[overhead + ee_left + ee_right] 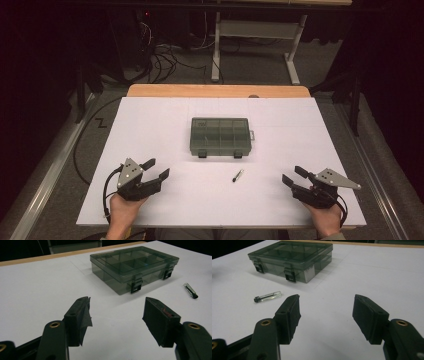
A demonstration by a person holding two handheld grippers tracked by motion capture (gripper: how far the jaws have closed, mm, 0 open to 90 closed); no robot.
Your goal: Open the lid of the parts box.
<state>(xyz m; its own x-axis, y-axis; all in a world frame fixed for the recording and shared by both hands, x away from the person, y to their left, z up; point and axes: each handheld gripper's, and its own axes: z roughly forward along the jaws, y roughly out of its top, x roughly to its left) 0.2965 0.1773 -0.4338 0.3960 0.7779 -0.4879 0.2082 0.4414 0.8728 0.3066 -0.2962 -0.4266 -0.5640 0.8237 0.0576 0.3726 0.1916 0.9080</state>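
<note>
Three camera views of one white-covered table (150, 125). The high view looks forward and down from above the person's side, far enough back to take in the whole tabletop, the floor beyond it, and both hands at the bottom edge. The left gripper view sits low near the tabletop at the left gripper (116, 315), looking along its jaws toward the table's middle. The right gripper view sits equally low at the right gripper (325, 312), facing the middle from the other side. All three share the closed compartment box (220, 136) and the small vial (237, 175) lying before it.
</note>
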